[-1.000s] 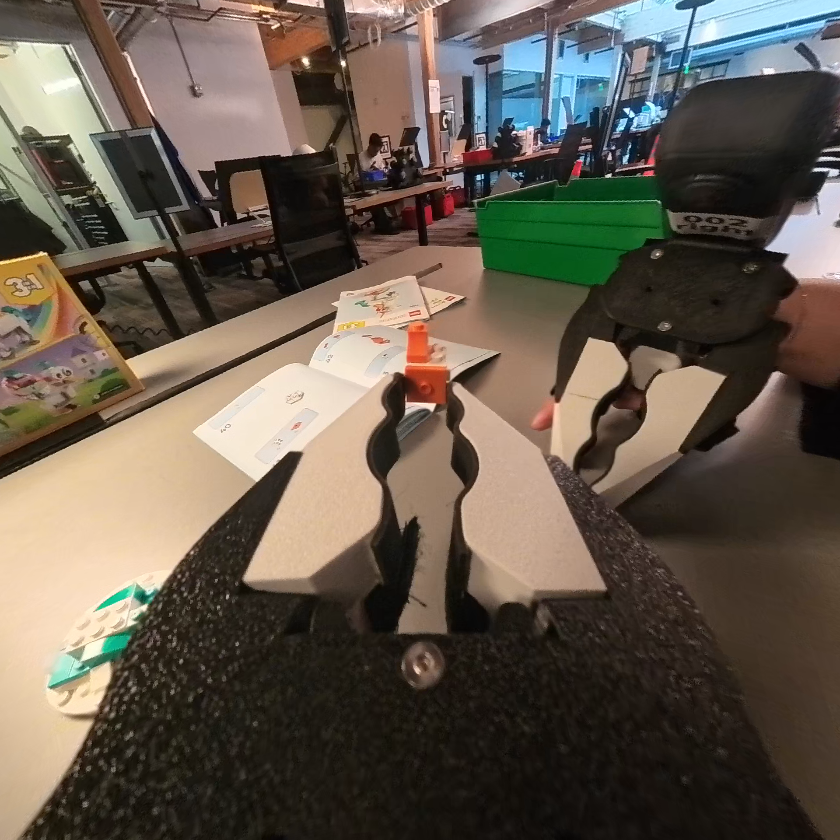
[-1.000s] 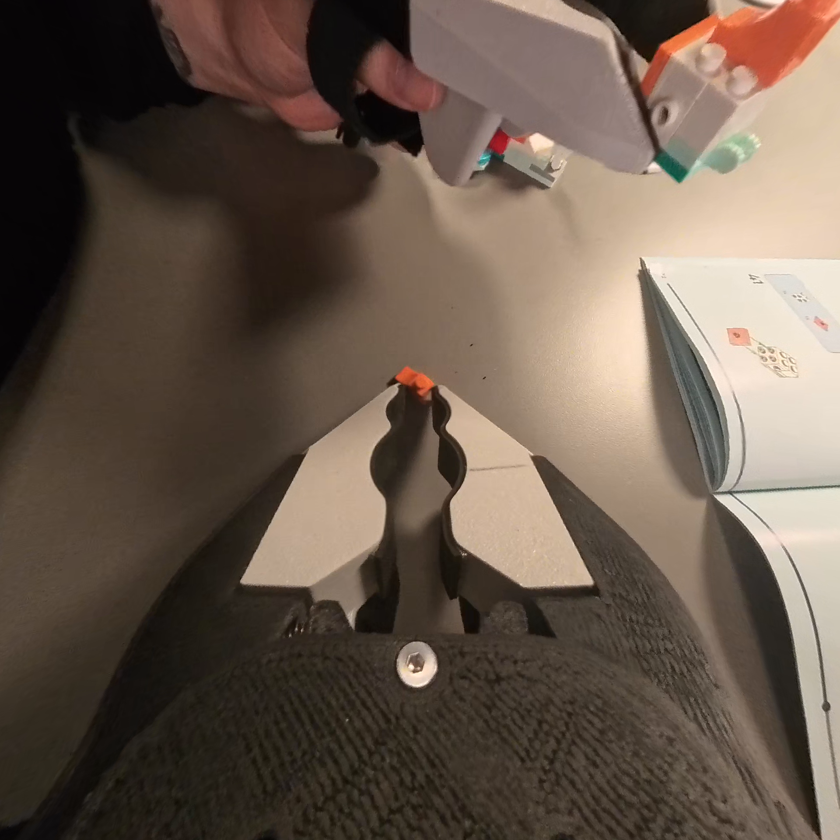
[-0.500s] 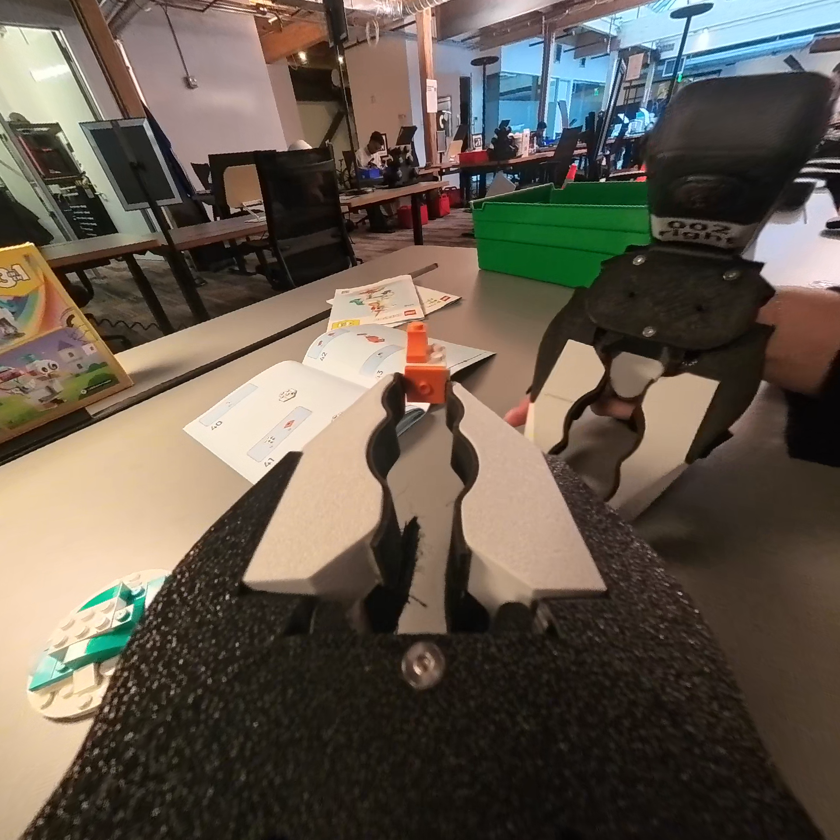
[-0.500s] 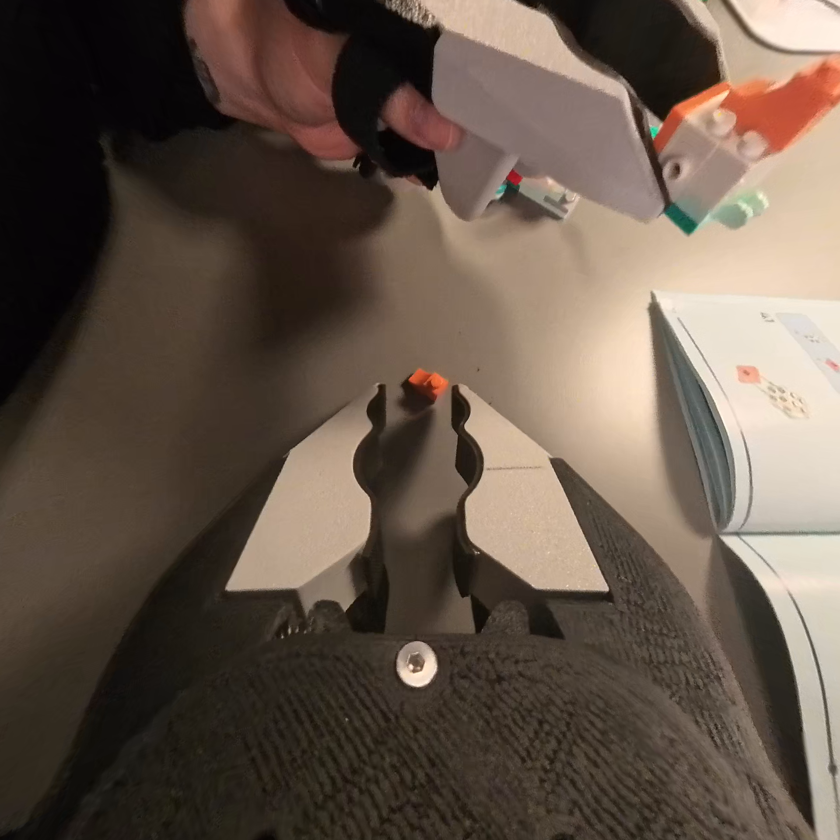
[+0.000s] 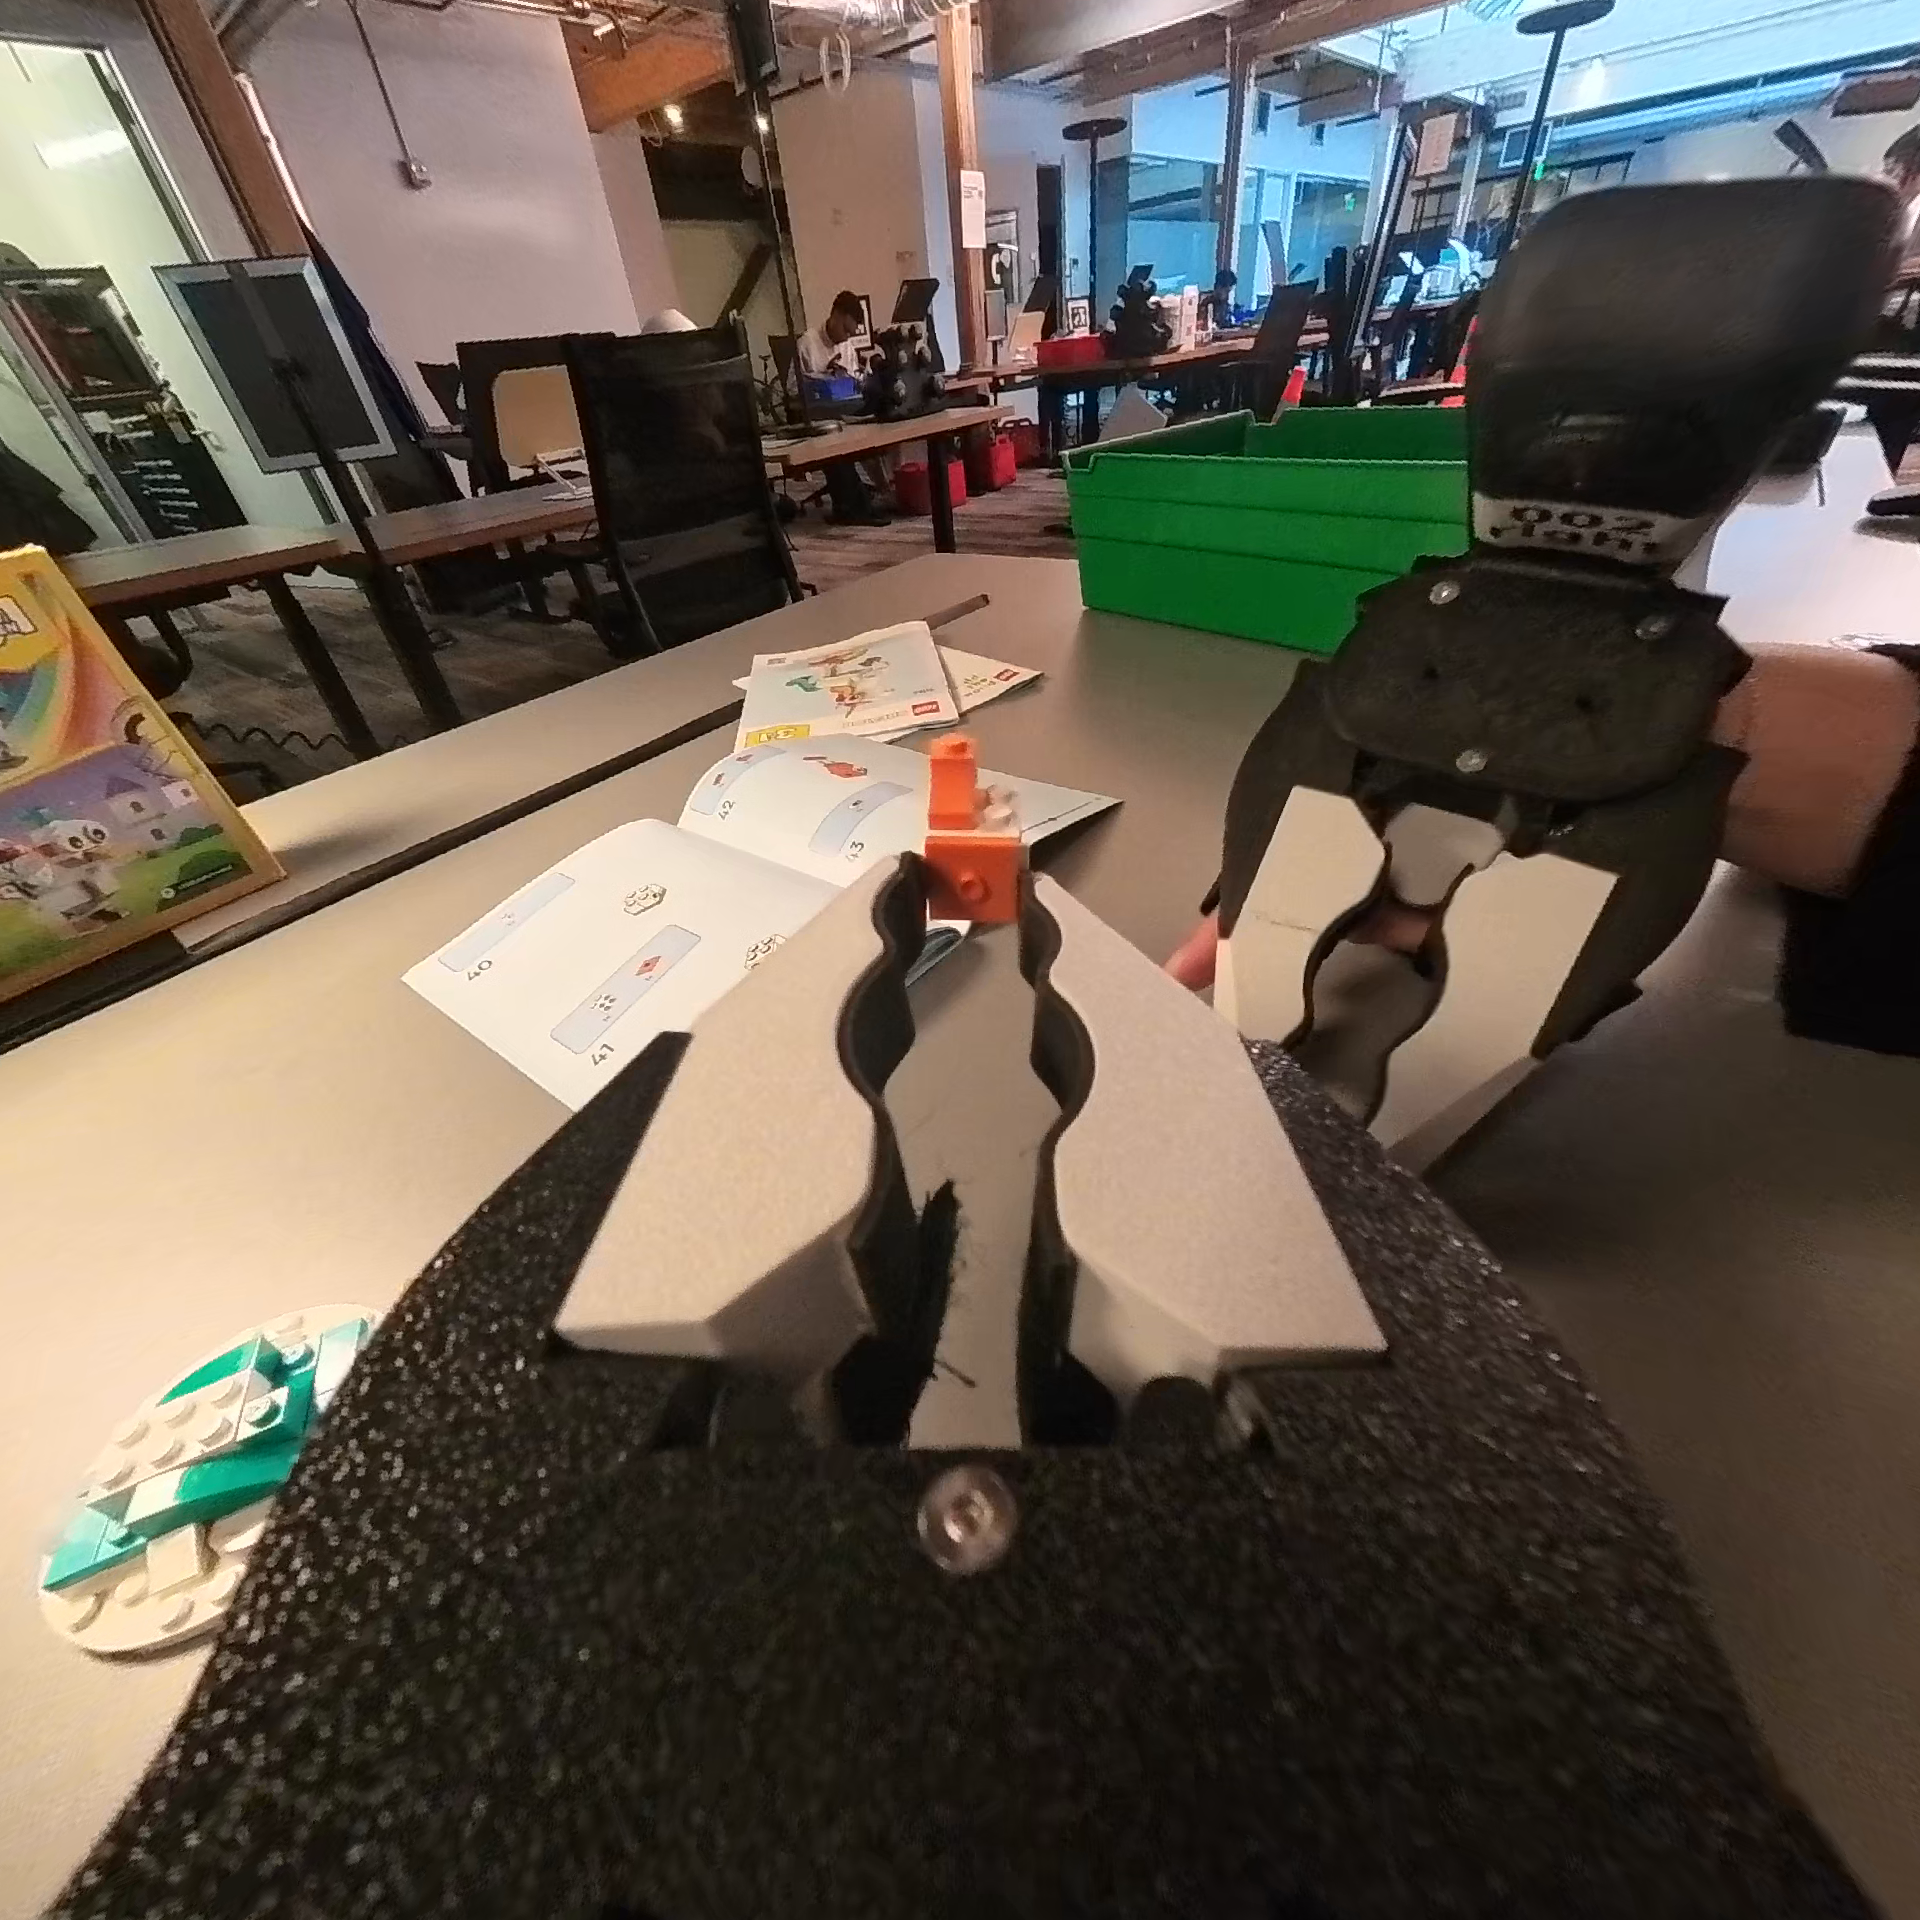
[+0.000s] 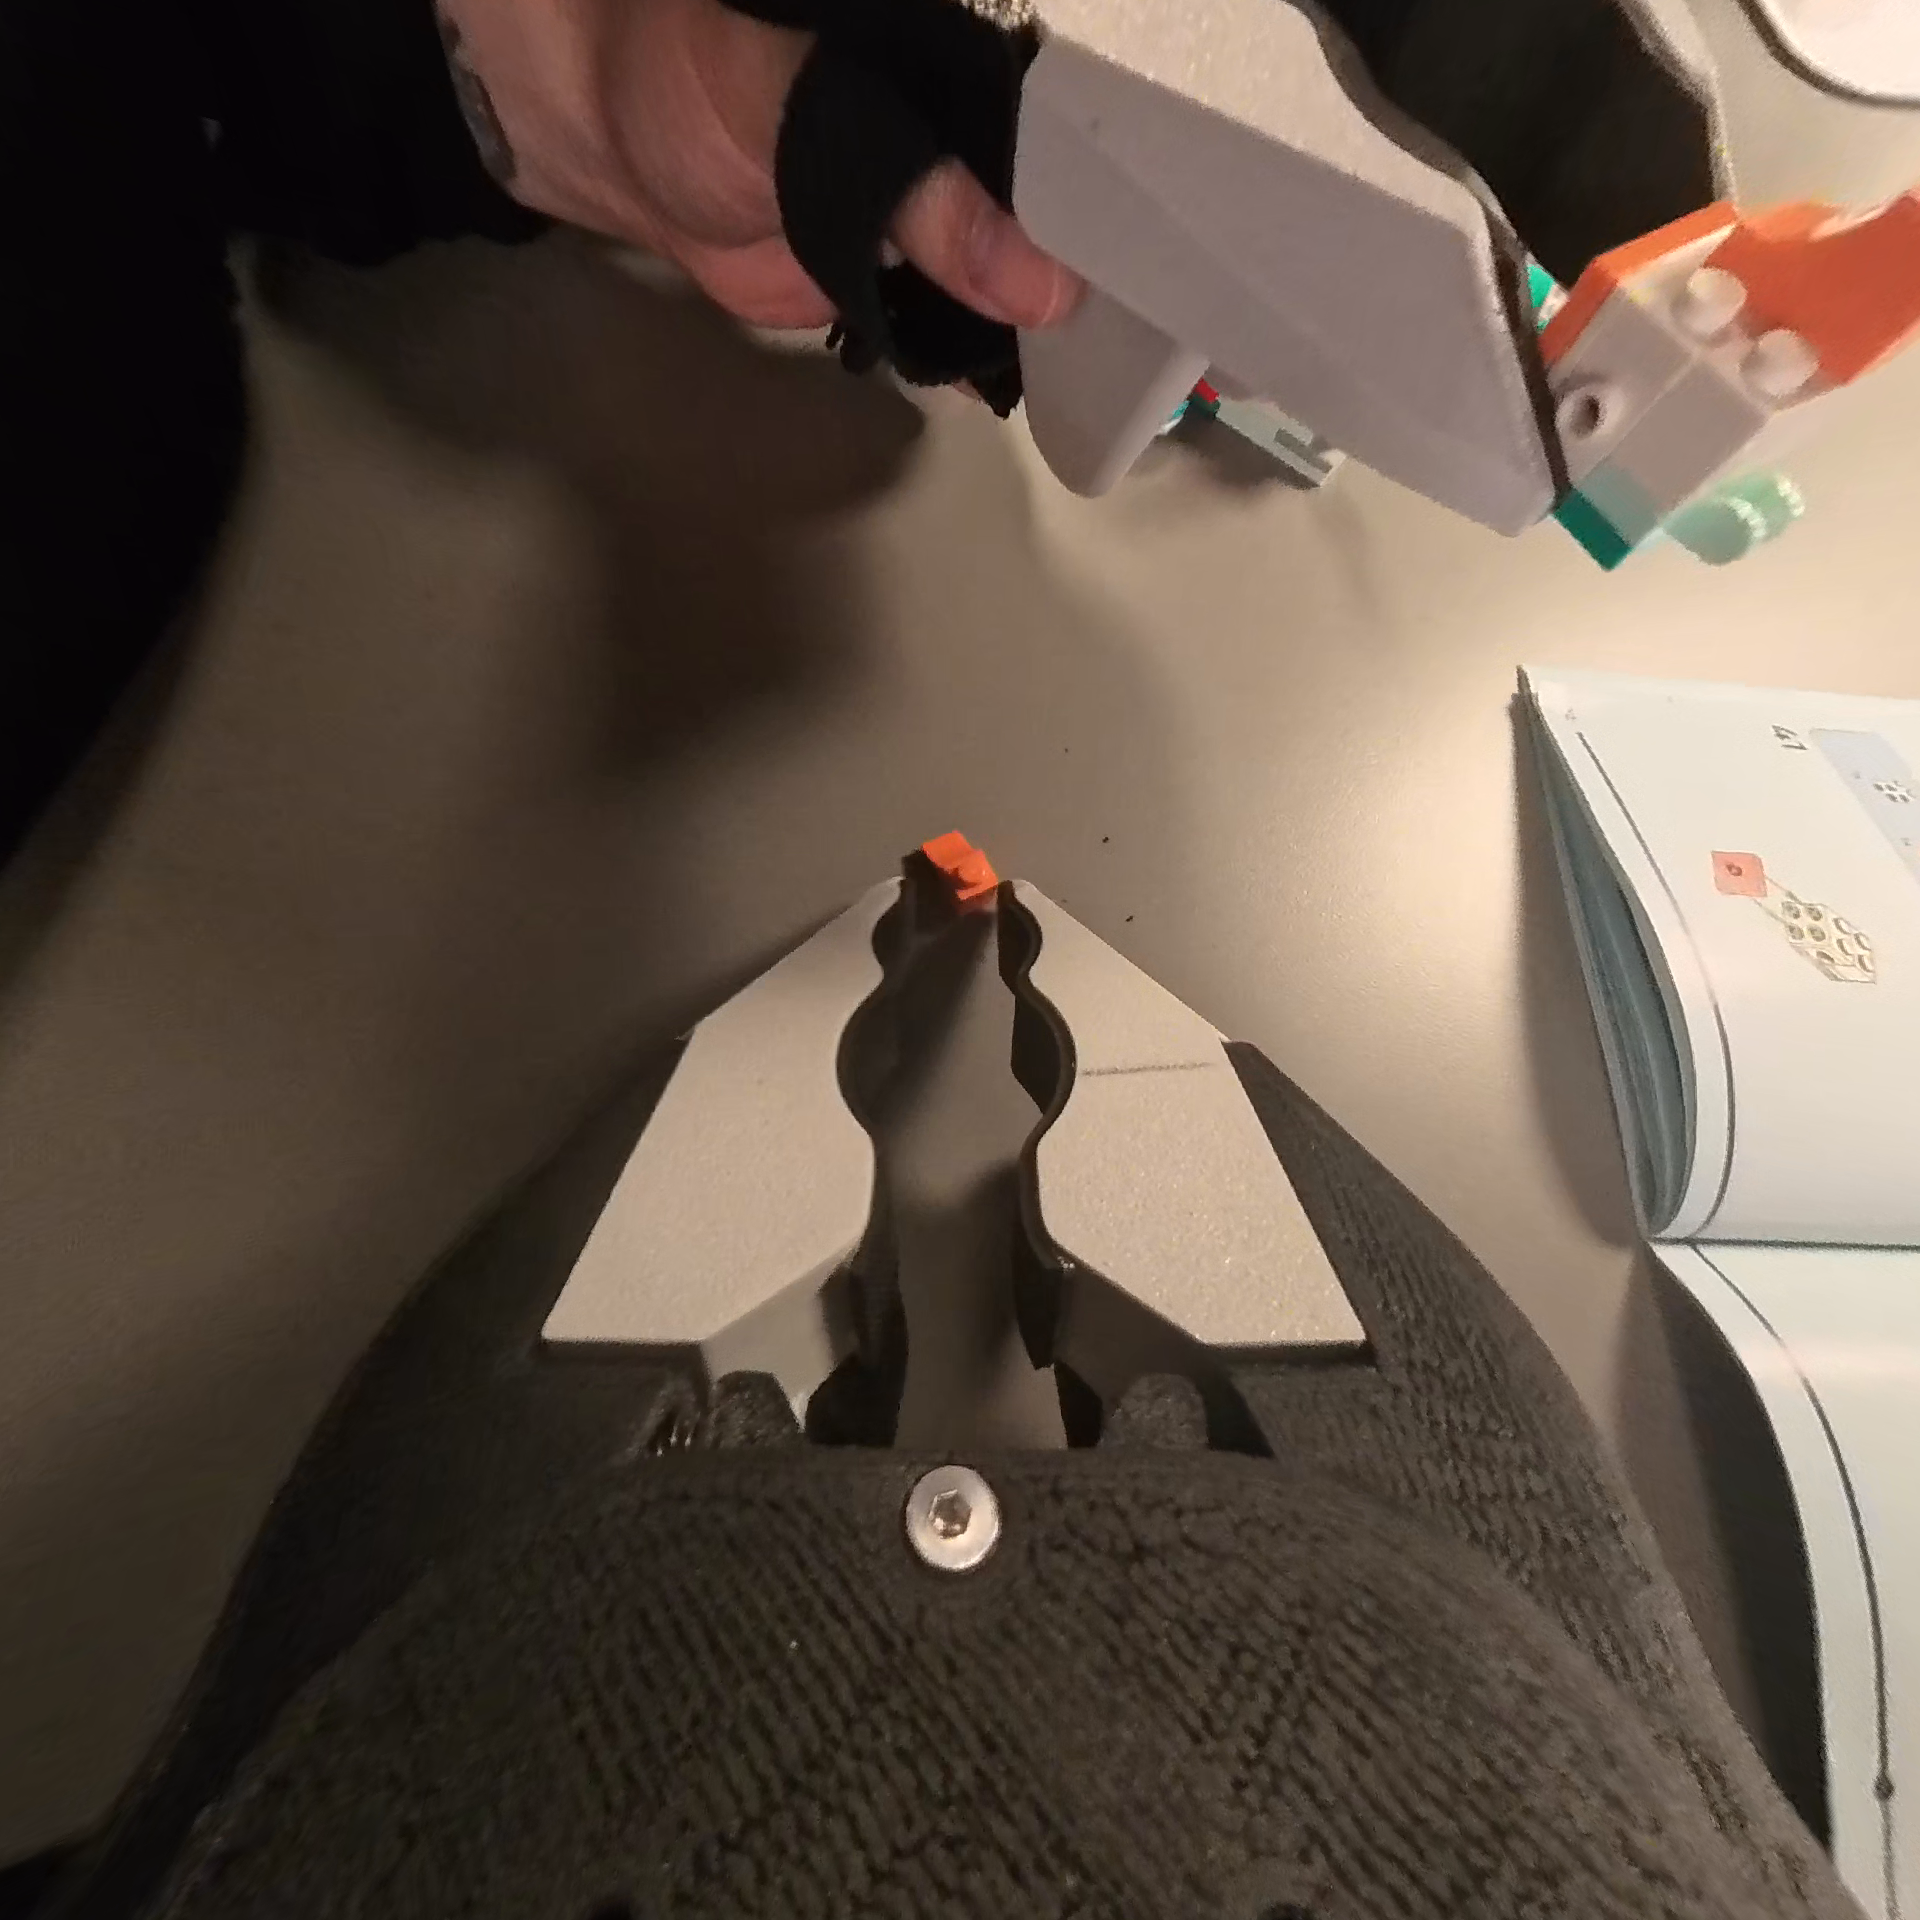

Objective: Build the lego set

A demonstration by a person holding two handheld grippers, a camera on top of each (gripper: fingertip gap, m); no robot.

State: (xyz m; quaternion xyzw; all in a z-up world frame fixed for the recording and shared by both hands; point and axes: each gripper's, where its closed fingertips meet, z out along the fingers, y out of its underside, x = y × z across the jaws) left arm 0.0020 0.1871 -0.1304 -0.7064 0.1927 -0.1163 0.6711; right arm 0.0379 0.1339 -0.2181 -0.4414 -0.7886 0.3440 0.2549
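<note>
My left gripper (image 5: 971,904) is shut on a small orange and white brick assembly (image 5: 971,868) and holds it above the table. In the right wrist view this assembly (image 6: 1704,343) shows a teal base and sits at the top right. My right gripper (image 6: 954,902) points down at the table and is shut on a tiny orange piece (image 6: 961,881) at its fingertips. In the left wrist view the right gripper (image 5: 1382,997) stands close to the right of my left one, with its tips hidden.
An open instruction booklet (image 5: 644,935) lies ahead, and it also shows in the right wrist view (image 6: 1787,935). A round white plate with teal bricks (image 5: 166,1486) lies at the near left. Green bins (image 5: 1268,520) stand at the back right. A lego box (image 5: 94,769) leans at the left. My hands' fingertips stand some 11 cm from each other.
The right gripper held the tiny orange piece, opened with it lying on the table, and has now closed on it again. The left gripper keeps its hold.
</note>
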